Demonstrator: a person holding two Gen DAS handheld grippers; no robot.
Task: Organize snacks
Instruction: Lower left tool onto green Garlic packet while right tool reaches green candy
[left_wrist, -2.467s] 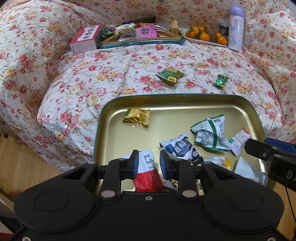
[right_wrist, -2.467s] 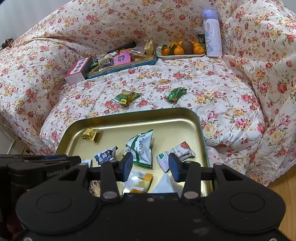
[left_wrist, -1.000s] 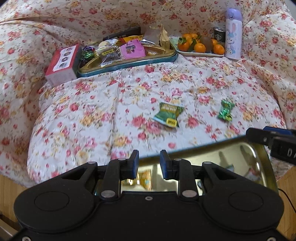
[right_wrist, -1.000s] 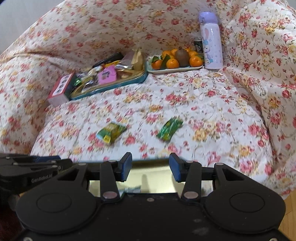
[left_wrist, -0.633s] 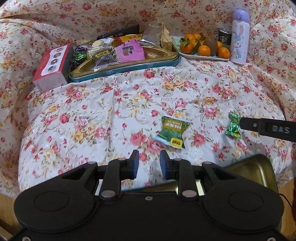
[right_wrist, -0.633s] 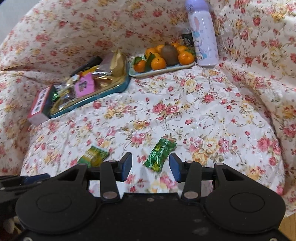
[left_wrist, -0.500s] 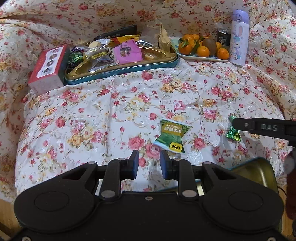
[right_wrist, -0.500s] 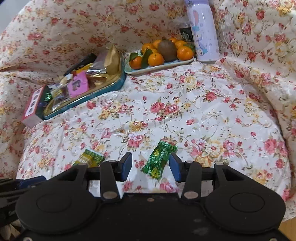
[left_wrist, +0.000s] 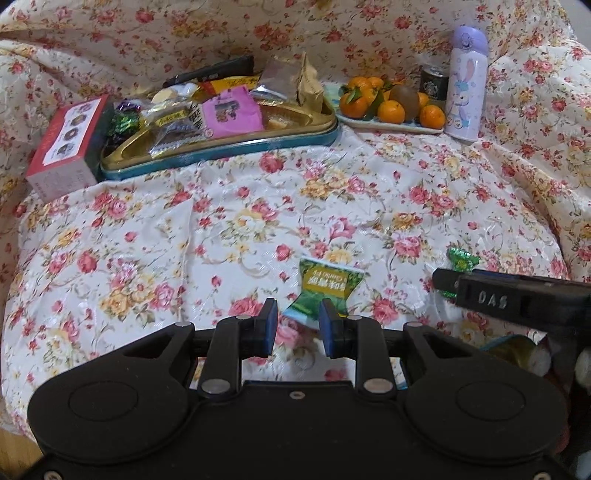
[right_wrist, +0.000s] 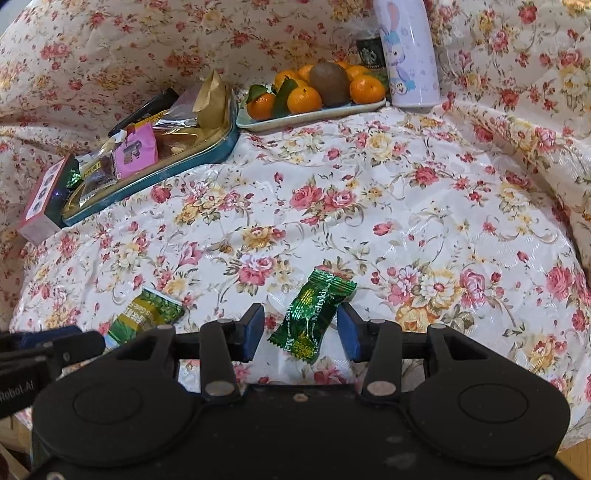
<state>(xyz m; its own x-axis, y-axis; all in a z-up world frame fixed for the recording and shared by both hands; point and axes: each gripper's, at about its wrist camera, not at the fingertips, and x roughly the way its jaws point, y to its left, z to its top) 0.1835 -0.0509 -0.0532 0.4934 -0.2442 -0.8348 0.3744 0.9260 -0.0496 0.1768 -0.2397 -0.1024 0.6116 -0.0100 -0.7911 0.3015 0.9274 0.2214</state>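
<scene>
Since the earliest frames both claws have left the gold tray of packets that filled the foreground and come down over the floral cloth (right_wrist: 424, 206); only a gold corner of that tray (left_wrist: 517, 350) still shows, low and to the right of the left gripper. The two loose snacks, then far ahead, now sit at the fingertips.

Left gripper (left_wrist: 295, 326): jaws narrowly parted, nothing clamped. The green snack packet (left_wrist: 325, 291), a flat glossy pouch with crimped ends and yellow print, lies just ahead of the tips, its near end in line with the gap. Whether a pad touches it cannot be told.

Right gripper (right_wrist: 301, 332): jaws moderately apart, pads clear of the green candy (right_wrist: 314, 314), a shiny foil twist-wrap with gold lettering. It lies slanted in the gap, nearer the right finger.

From the left view the right gripper's black finger crosses in front of the candy, hiding most of it.

Surroundings, well ahead of both claws:
- teal-rimmed snack tray (left_wrist: 258, 142), metal, heaped with crinkled wrappers and a pink packet
- red-and-white box (left_wrist: 62, 147), card, touching the tray's left end
- pale fruit plate (right_wrist: 314, 114) holding mandarins and a brown kiwi
- lilac bottle (left_wrist: 465, 81), smooth cylinder with a rabbit print, upright beside the plate
- dark can (left_wrist: 434, 83), behind the fruit

Cloth is satiny, wrinkled, rose-printed.
</scene>
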